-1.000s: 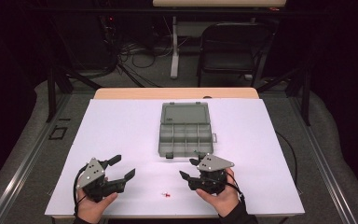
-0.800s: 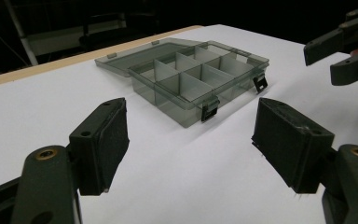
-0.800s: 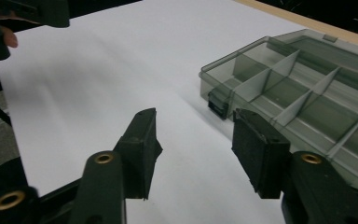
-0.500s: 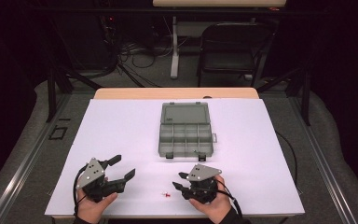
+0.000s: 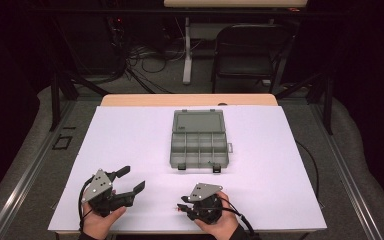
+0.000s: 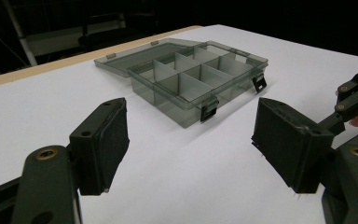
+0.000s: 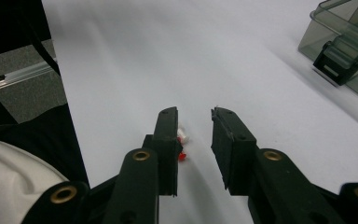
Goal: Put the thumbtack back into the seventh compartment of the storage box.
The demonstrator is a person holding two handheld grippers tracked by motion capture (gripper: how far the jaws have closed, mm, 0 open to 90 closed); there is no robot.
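A white sheet [image 5: 130,150] covers the table, and a strip of bare wood [image 5: 190,100] shows at the far edge. Beyond it the room is dark, with a black chair [image 5: 247,50] and cables [image 5: 145,55] on the grey floor. The left gripper [image 5: 130,181] is wide open and holds nothing. The right gripper [image 5: 181,207] has just been closing; its jaws are near each other but not clenched. The small red and white piece [image 7: 182,140] lies on the sheet, just beside one jaw. An open grey box [image 5: 200,145] with compartments stands in the middle.
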